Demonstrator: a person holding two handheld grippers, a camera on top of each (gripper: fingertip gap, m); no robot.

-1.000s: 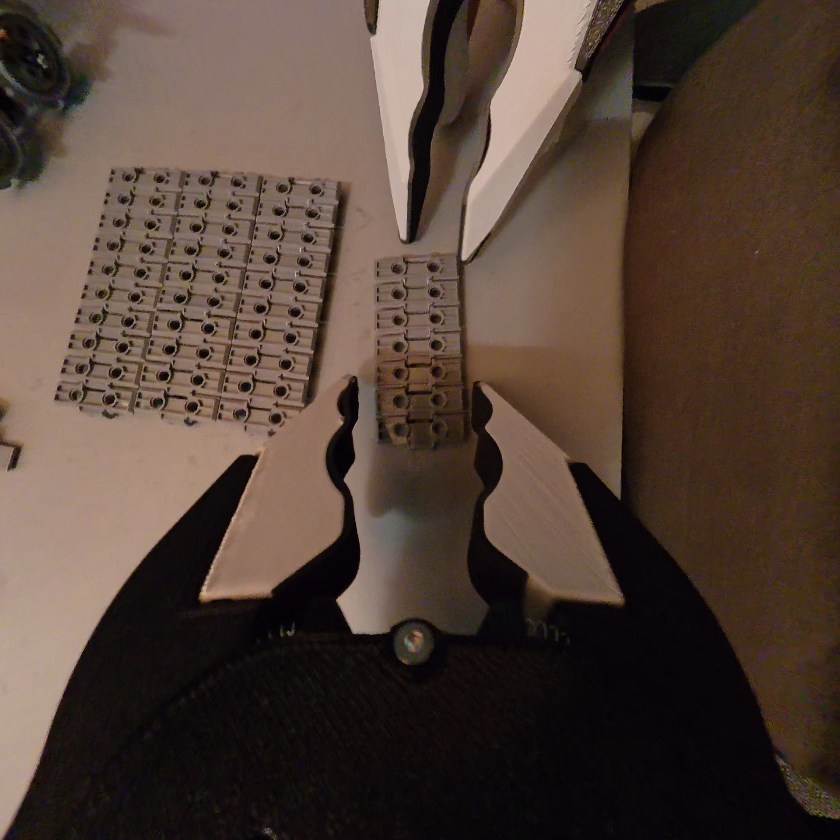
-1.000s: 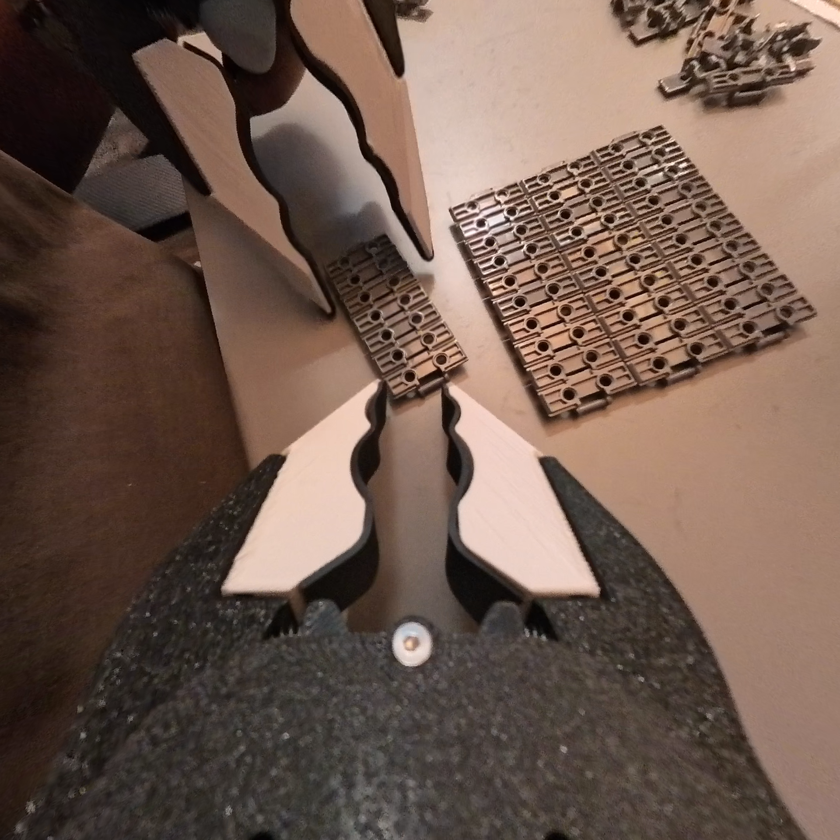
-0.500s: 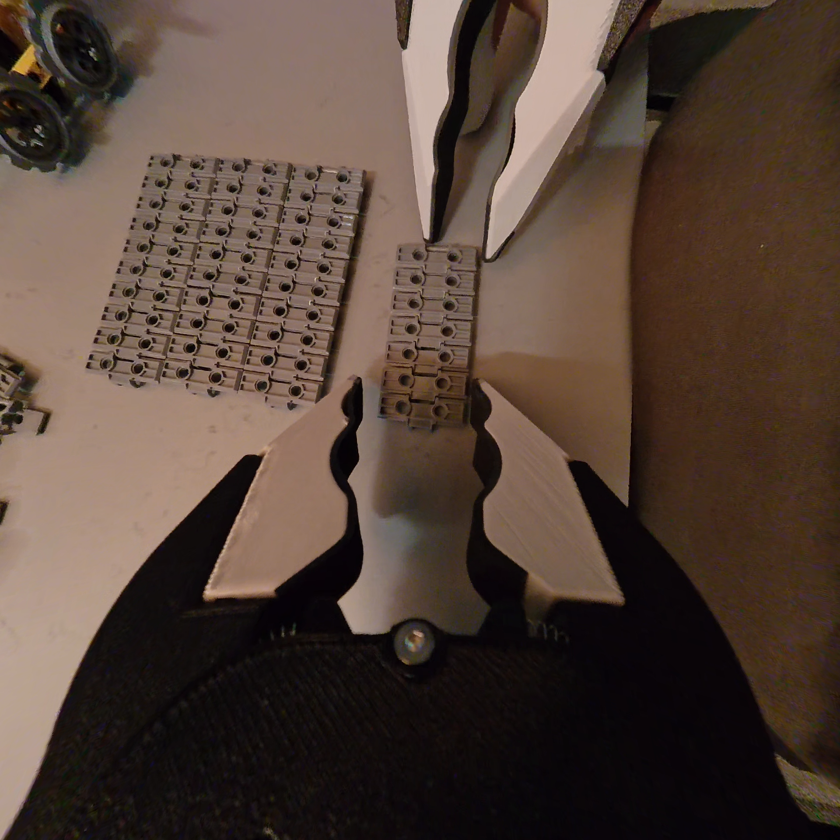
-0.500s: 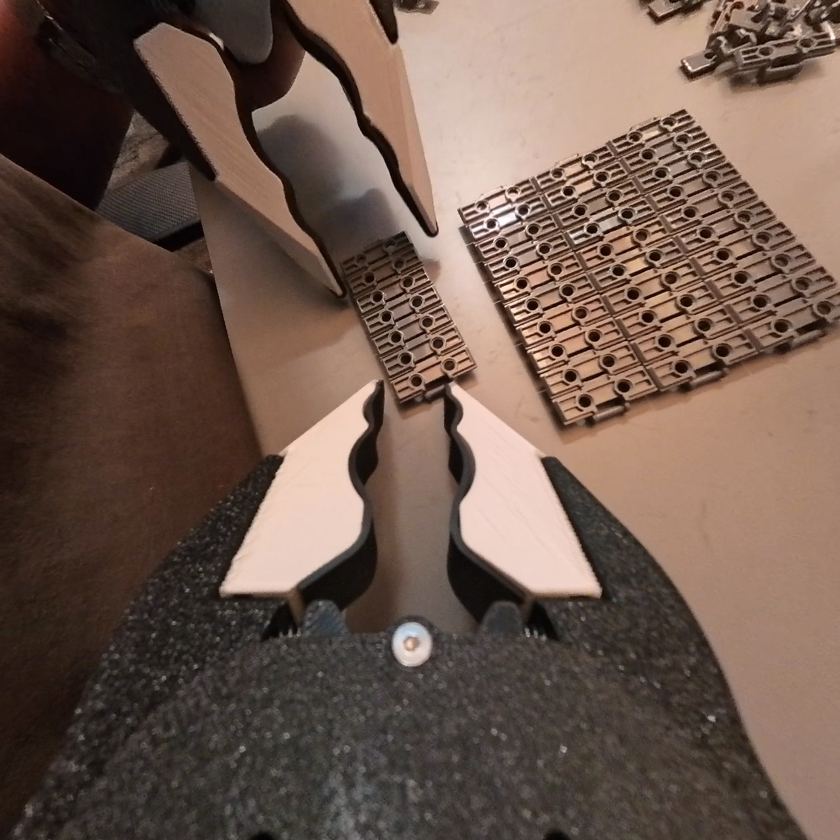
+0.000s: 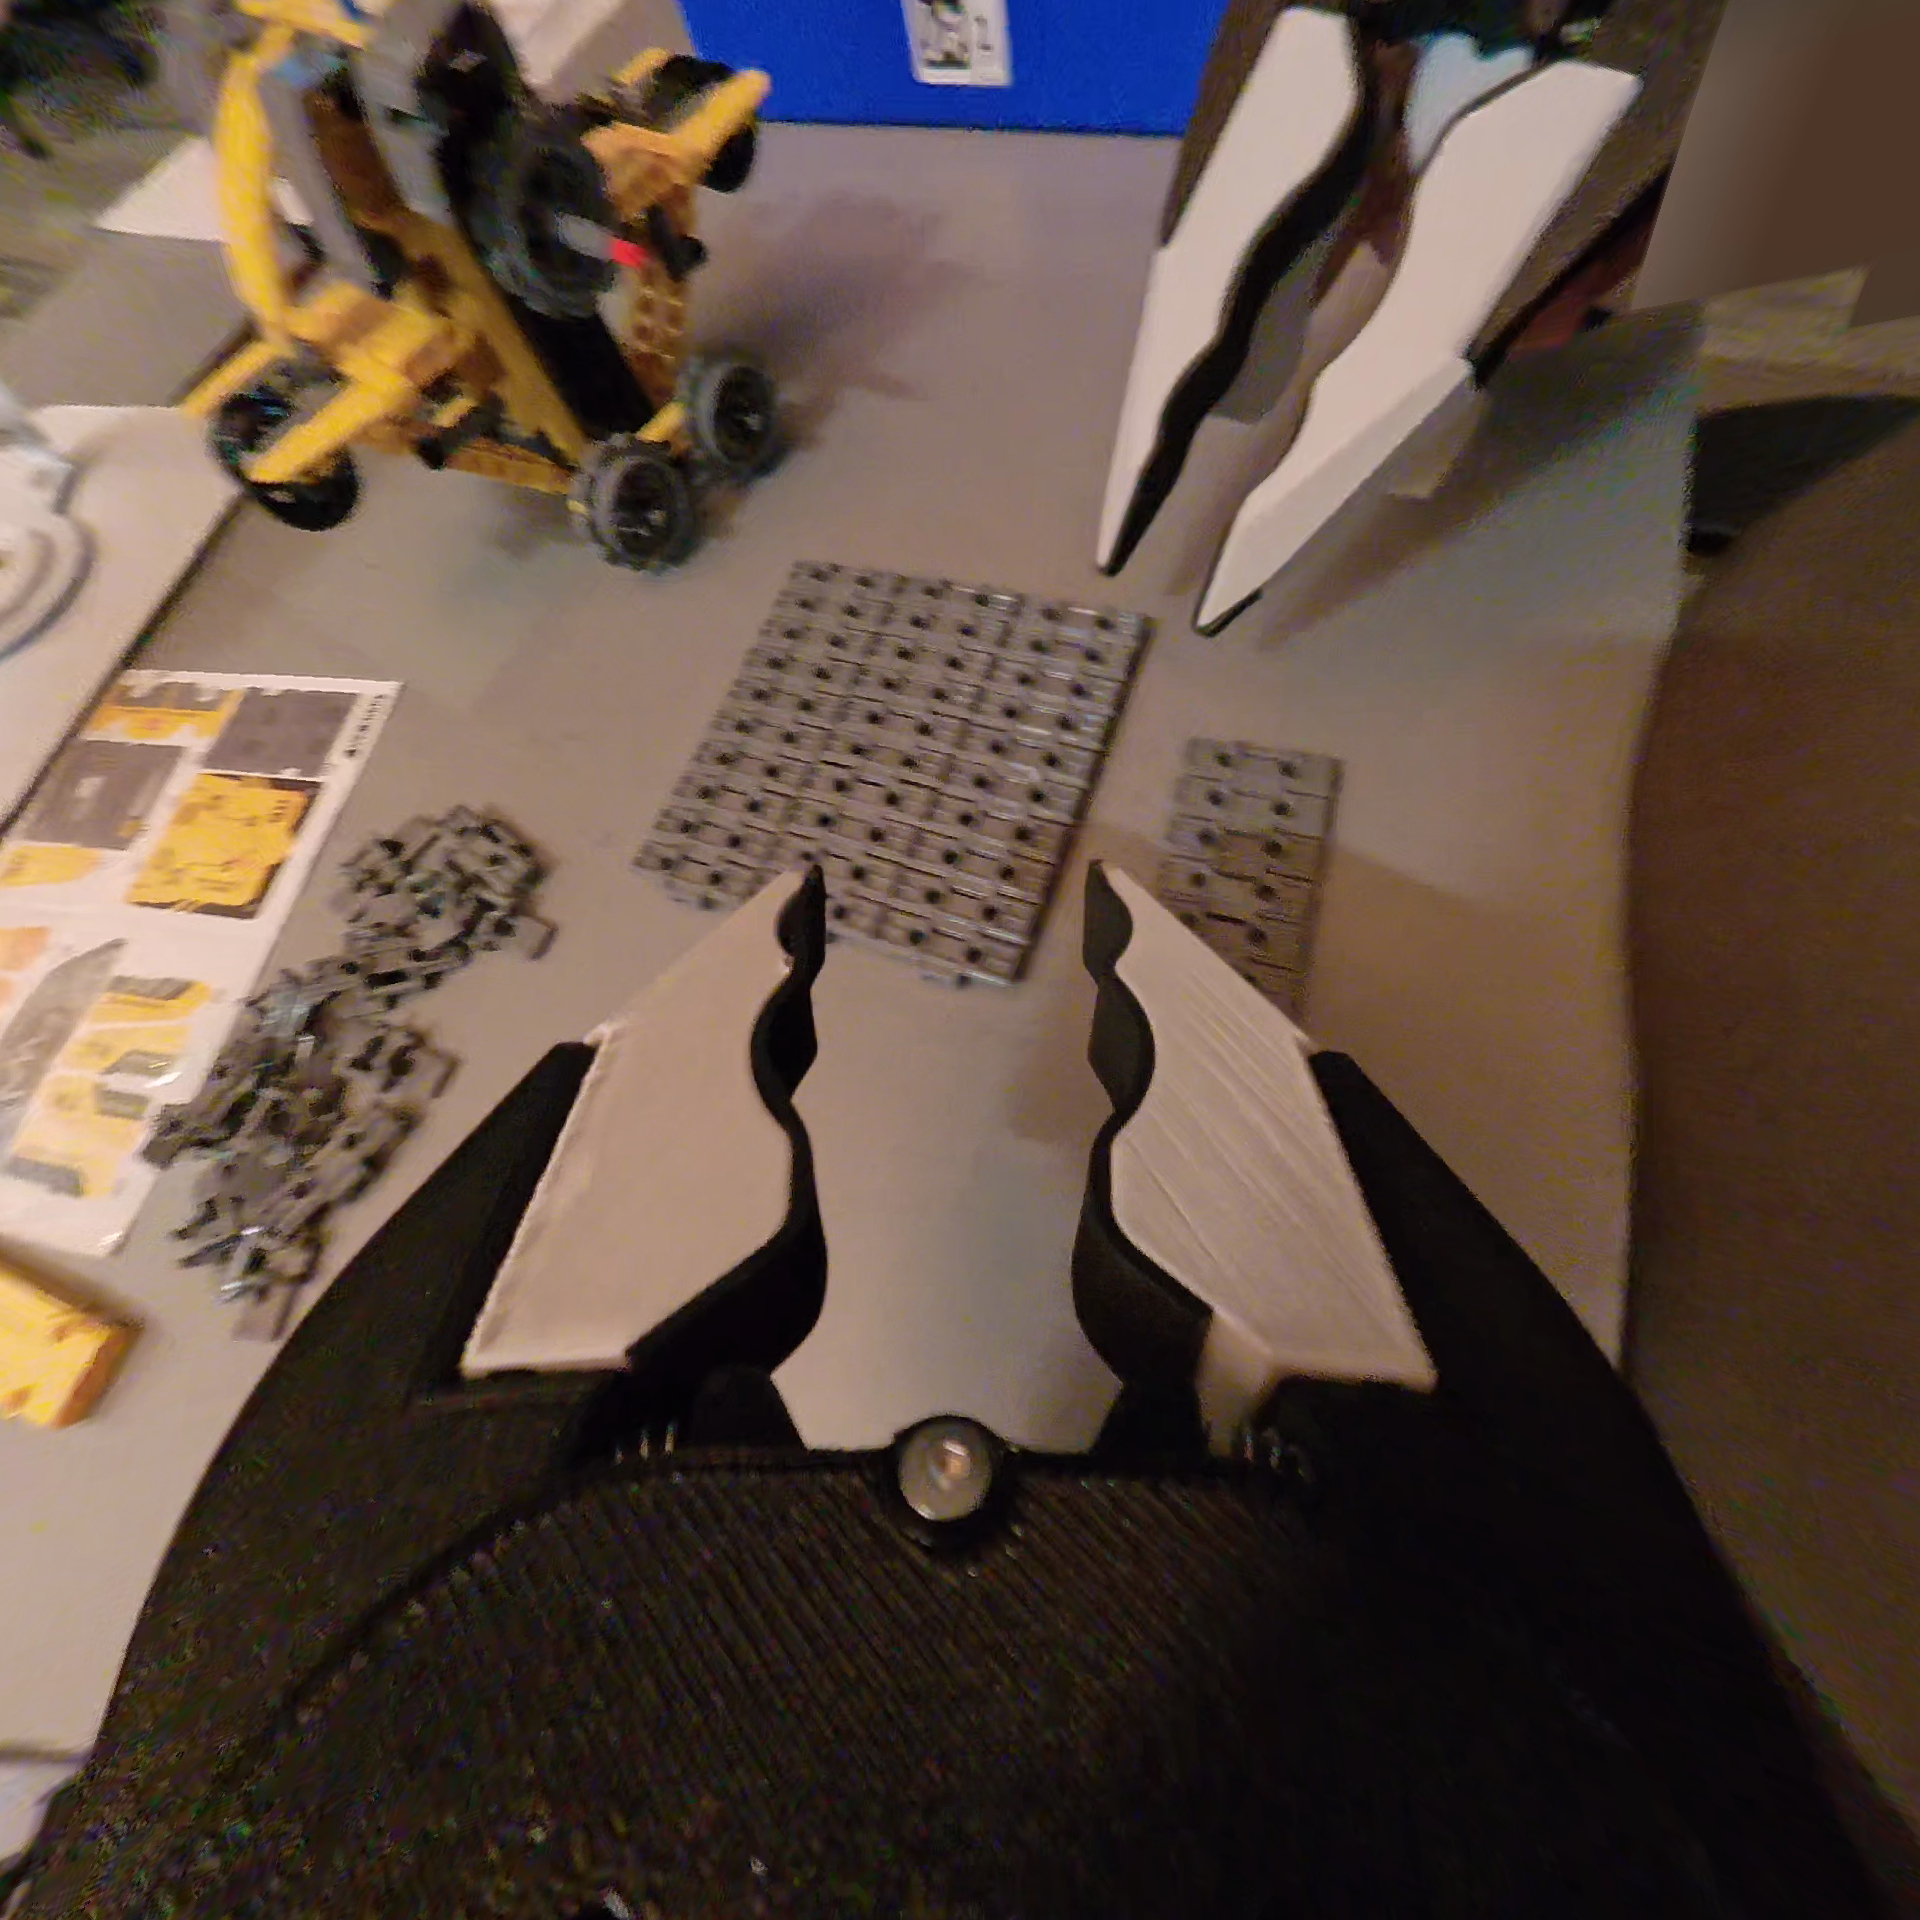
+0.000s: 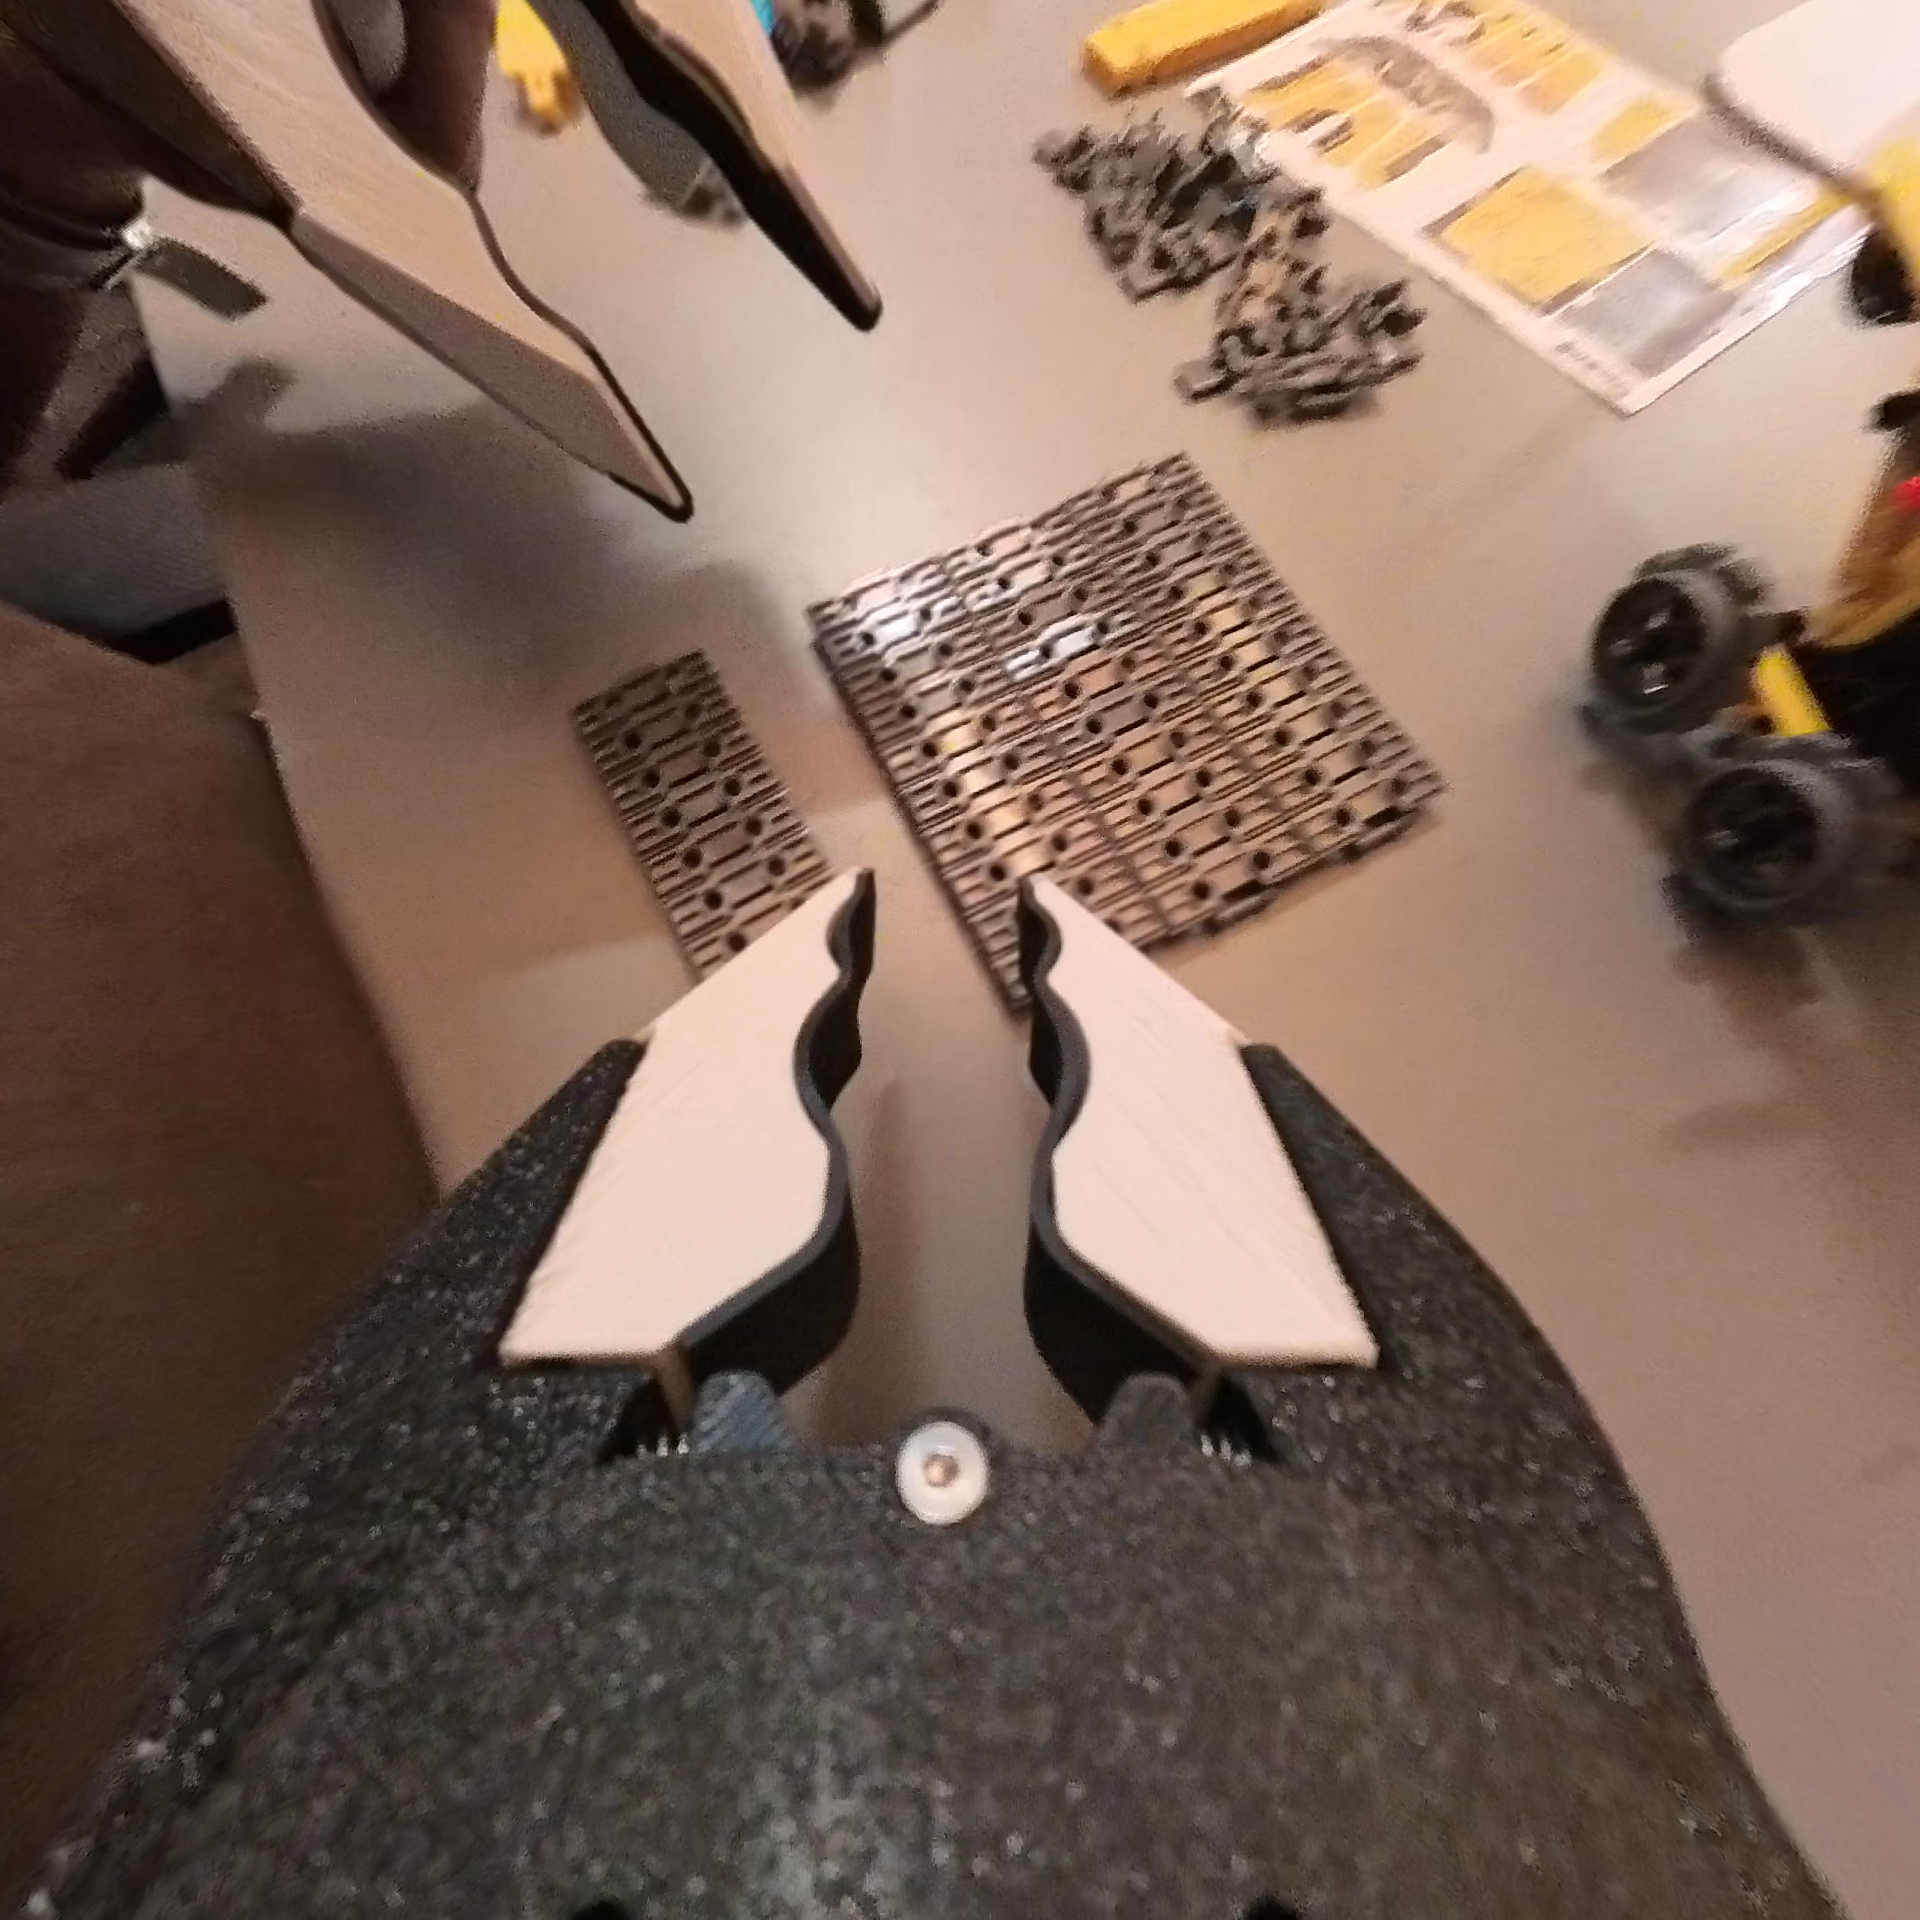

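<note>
A narrow strip of grey track links (image 5: pixel 1252 847) lies flat on the table near its right edge; it also shows in the right wrist view (image 6: pixel 701 810). A wide mat of the same grey links (image 5: pixel 904 769) lies beside it, also in the right wrist view (image 6: pixel 1117 717). My left gripper (image 5: pixel 948 888) is open and empty, raised above the near edge of the wide mat. My right gripper (image 6: pixel 945 894) is open and empty, raised above the gap between strip and mat. Each gripper shows in the other's view, the right (image 5: pixel 1164 592) and the left (image 6: pixel 774 405).
A yellow and black wheeled toy vehicle (image 5: pixel 488 301) stands at the back left. A loose pile of grey links (image 5: pixel 332 1049) lies beside a printed instruction sheet (image 5: pixel 145 894). A yellow block (image 5: pixel 52 1351) lies near. A blue box (image 5: pixel 935 62) stands behind. A brown cushion (image 5: pixel 1787 1039) borders the table's right edge. Spacing between my two grippers at the tips: around 10 cm. Between my left fingertips and the yellow block (image 5: pixel 52 1351) there is roughly 25 cm. My right wrist view (image 6: pixel 1134 57) looks at it from another angle.
Both grippers have lifted up and back from the narrow strip, which stays on the table. The views widened and now take in the vehicle, the link pile and the sheet.
</note>
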